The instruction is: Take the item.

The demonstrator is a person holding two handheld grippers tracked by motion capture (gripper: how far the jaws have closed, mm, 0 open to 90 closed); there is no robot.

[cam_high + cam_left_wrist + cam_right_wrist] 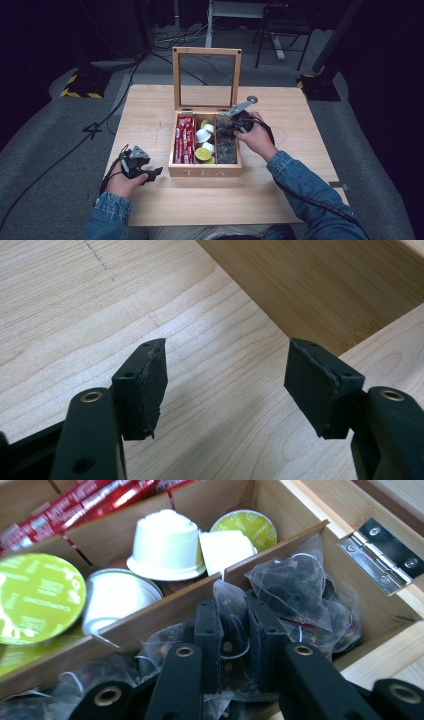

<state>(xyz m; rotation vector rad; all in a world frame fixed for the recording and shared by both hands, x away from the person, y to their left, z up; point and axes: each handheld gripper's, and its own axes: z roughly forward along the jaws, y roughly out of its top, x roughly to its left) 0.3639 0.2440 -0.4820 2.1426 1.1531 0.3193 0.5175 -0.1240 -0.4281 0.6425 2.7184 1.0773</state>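
One tea bag is pinched between the nearly closed jaws of the right gripper, low in the right compartment of the tea box, among the other bags. Nothing has been lifted clear yet; judged from this, the grasp is made and the removal is left. The left gripper is held spread and empty over the table, beside the box.
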